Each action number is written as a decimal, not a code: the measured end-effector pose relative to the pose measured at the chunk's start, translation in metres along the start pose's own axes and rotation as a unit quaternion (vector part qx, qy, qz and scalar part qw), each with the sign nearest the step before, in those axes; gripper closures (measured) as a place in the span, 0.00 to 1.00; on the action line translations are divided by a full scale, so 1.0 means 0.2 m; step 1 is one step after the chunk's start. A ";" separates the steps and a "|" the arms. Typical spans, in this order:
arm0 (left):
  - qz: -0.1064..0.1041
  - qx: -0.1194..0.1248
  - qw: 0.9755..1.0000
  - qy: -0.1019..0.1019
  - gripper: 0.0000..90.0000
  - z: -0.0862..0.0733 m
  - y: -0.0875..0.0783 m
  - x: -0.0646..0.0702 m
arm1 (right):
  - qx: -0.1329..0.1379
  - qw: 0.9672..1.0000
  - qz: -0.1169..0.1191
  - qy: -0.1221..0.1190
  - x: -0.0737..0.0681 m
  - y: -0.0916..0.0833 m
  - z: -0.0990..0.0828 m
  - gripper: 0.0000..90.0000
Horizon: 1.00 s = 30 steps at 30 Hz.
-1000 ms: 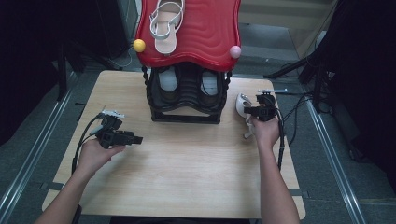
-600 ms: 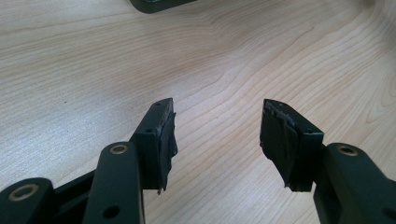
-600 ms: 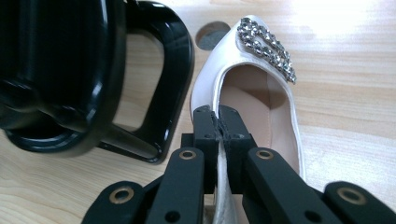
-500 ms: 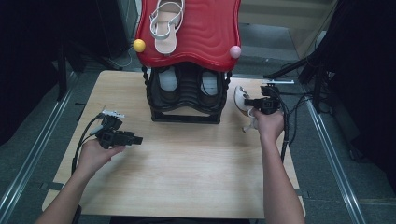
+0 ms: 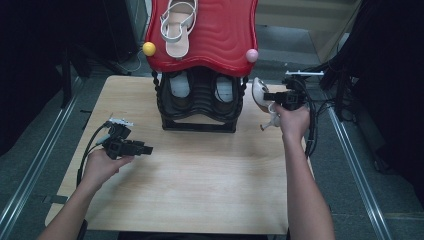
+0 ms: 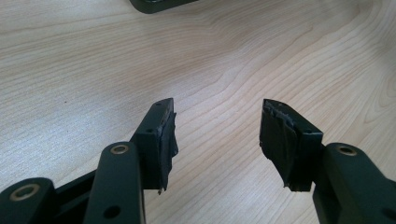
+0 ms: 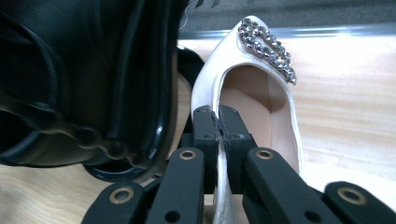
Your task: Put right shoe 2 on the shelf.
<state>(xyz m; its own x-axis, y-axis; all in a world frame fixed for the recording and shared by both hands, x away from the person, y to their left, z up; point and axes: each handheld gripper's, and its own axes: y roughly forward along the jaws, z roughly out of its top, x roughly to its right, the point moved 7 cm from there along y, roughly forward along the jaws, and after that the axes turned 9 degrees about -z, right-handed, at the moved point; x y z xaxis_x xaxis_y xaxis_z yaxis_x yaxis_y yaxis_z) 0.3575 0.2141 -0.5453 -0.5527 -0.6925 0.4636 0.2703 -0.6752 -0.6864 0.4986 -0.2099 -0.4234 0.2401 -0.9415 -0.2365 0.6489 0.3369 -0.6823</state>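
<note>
My right gripper (image 5: 270, 96) is shut on the side rim of a white shoe (image 5: 259, 93), lifted off the table just right of the black rack (image 5: 199, 107). In the right gripper view the shoe (image 7: 252, 93) has a rhinestone ornament on its toe, and the jaws (image 7: 219, 135) pinch its thin edge, with the rack (image 7: 93, 84) close at the left. A red wavy shelf (image 5: 220, 35) tops the rack and carries a white sandal (image 5: 176, 27). My left gripper (image 5: 147, 148) hovers open over the wood at the left, and its fingers (image 6: 161, 135) hold nothing.
A yellow ball (image 5: 149, 48) and a pink ball (image 5: 252, 55) sit on the red shelf's front corners. Two pale shoes (image 5: 180, 85) stand inside the rack. The wooden table (image 5: 200, 185) has metal rails along both sides. Cables hang at the right edge.
My right gripper has risen with the white shoe in it, beside the rack. The left hand has stayed put.
</note>
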 end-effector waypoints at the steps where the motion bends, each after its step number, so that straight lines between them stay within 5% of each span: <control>1: -0.002 -0.002 1.000 0.000 0.51 0.00 0.00 0.00 | 0.001 1.000 0.000 0.000 0.00 -0.01 0.01 0.98; 11: 0.000 0.001 1.000 0.002 0.51 0.00 0.01 0.01 | 0.022 1.000 0.017 0.003 -0.04 -0.16 0.16 0.98; 17: 0.001 -0.001 1.000 0.001 0.51 0.00 0.02 0.01 | 0.034 0.999 0.006 -0.011 -0.08 -0.25 0.28 0.98; 30: -0.005 -0.004 1.000 0.004 0.52 0.01 0.02 0.02 | 0.061 0.998 0.010 -0.020 -0.23 -0.46 0.53 0.98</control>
<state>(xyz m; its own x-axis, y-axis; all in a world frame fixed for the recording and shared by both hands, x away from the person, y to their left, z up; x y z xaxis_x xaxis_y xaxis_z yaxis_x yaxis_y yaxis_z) 0.3574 0.2076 -0.5459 -0.5613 -0.6835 0.4667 0.2585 -0.6805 -0.6856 0.5032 -0.1964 -0.2761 0.2810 -0.9342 -0.2198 0.7260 0.3567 -0.5880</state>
